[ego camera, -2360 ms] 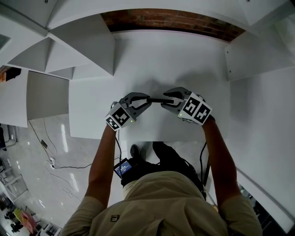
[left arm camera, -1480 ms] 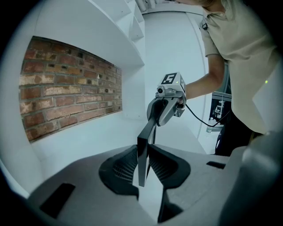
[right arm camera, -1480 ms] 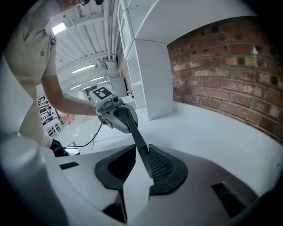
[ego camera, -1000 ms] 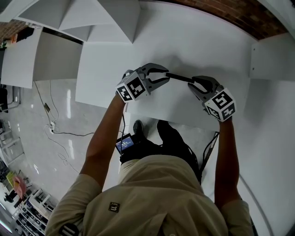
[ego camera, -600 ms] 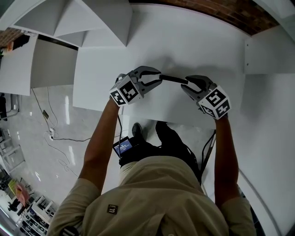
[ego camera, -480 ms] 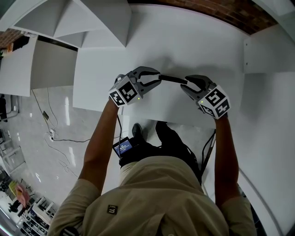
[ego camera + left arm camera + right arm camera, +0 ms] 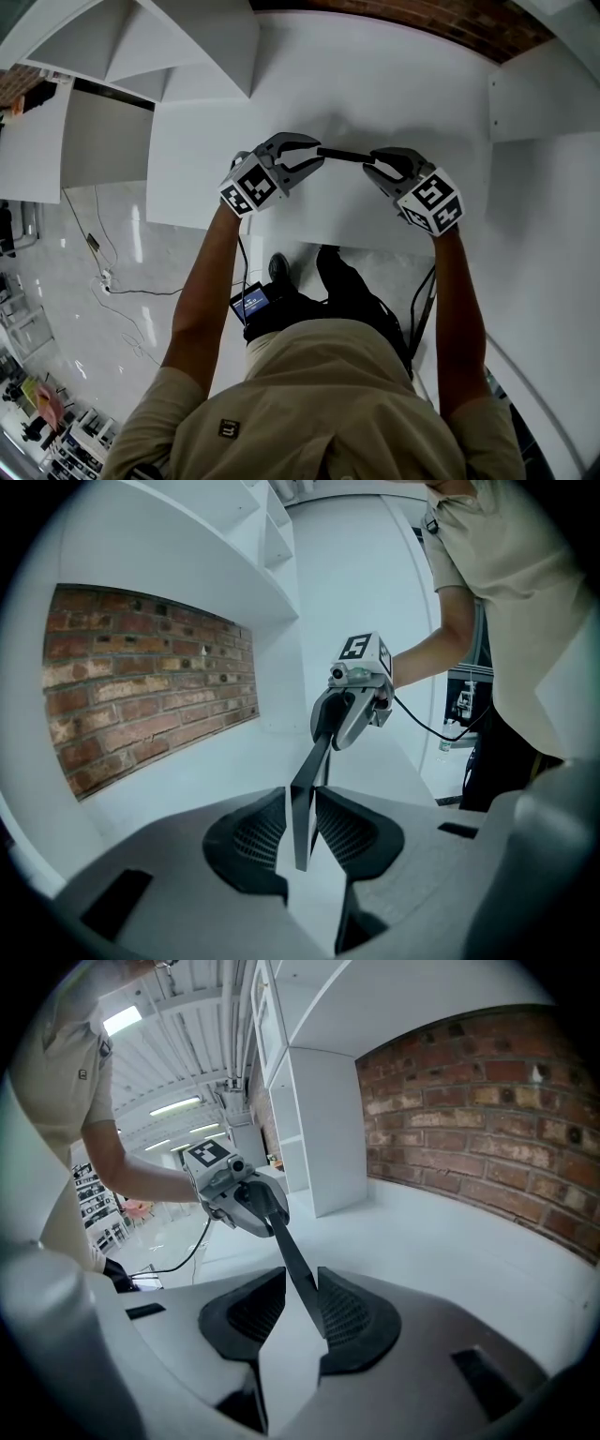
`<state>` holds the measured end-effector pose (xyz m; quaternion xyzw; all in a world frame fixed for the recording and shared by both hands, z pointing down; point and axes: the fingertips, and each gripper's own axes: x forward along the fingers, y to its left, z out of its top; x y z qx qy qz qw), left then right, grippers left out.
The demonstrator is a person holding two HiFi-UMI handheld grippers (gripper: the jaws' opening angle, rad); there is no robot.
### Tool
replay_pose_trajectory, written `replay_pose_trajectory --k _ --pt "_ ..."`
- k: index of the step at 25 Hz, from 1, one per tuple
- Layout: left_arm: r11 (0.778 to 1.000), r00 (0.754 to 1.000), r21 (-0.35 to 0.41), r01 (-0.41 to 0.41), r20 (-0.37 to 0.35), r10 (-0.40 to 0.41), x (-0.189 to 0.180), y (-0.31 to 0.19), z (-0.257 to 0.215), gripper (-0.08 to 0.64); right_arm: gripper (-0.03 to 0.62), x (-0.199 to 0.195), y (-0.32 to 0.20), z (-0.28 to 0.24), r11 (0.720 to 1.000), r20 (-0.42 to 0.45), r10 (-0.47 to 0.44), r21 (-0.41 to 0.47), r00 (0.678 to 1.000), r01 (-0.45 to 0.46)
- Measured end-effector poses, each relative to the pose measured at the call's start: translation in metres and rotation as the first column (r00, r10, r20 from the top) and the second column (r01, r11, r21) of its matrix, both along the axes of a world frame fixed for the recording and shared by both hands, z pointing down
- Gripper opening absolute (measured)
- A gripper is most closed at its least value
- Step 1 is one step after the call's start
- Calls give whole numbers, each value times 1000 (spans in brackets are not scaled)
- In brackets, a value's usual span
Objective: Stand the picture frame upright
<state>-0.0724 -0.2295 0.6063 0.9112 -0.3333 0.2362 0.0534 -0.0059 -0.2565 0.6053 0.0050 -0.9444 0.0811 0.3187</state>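
The picture frame (image 7: 342,155) shows edge-on as a thin dark bar held in the air over the white table (image 7: 394,84), between my two grippers. My left gripper (image 7: 317,153) is shut on its left end; in the left gripper view the frame (image 7: 302,799) stands between both pads (image 7: 258,836). My right gripper (image 7: 368,162) has the other end; its jaws are closing, with the frame (image 7: 292,1255) between them and lying along one pad (image 7: 345,1318). Each gripper view shows the opposite gripper: the right one (image 7: 352,700), the left one (image 7: 234,1190).
A brick wall (image 7: 375,19) runs behind the table. White shelf units (image 7: 187,47) stand at the left and a white block (image 7: 544,84) at the right. The table's near edge (image 7: 309,234) lies just below the grippers, above a shiny floor with cables (image 7: 122,291).
The frame hung tilted down to the right a second ago and now lies nearly level. Both grippers sit a little closer together, and the right one has come up.
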Motion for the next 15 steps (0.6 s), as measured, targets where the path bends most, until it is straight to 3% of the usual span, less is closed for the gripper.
replay_pose_trajectory --k 15 --pt "1000 1000 4 -19 12 19 0 -3 -3 83 121 -5 -5 -1 1000 -12 -24 0 1000 24"
